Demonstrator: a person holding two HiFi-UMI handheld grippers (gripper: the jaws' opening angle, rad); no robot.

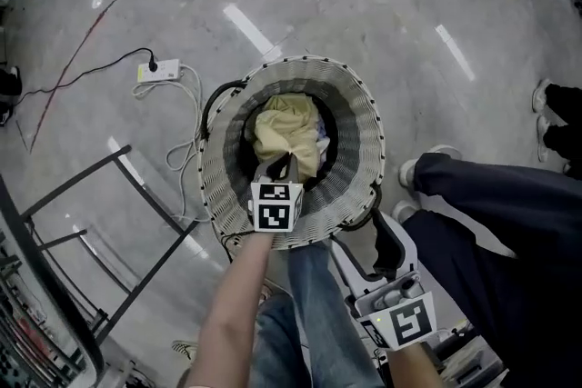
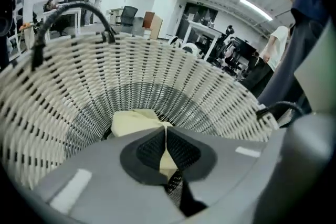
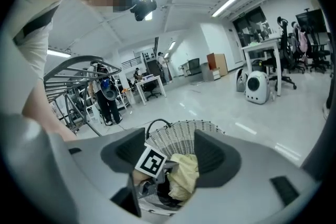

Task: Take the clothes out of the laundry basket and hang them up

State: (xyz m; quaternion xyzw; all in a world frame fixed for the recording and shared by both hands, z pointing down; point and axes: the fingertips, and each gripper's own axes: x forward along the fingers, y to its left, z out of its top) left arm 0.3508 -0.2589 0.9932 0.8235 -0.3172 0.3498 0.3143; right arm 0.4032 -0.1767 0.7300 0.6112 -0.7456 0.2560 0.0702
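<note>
A white woven laundry basket [image 1: 218, 173] stands on the grey floor [image 1: 382, 41], and a pale yellow garment [image 1: 289, 130] is bunched in its well on top of darker clothes. The left tool [image 1: 280, 166] reaches into the basket, its jaws closed on a fold of the yellow garment [image 2: 134, 122]. The right tool [image 1: 384, 243] hangs outside the basket's near rim, just beside it, its jaws wide apart with nothing gripped between them.

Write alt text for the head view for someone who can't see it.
The left gripper, jaws shut on a pale yellow garment, reaches into a white woven laundry basket on a grey floor. The right gripper hangs open at lower right.
</note>
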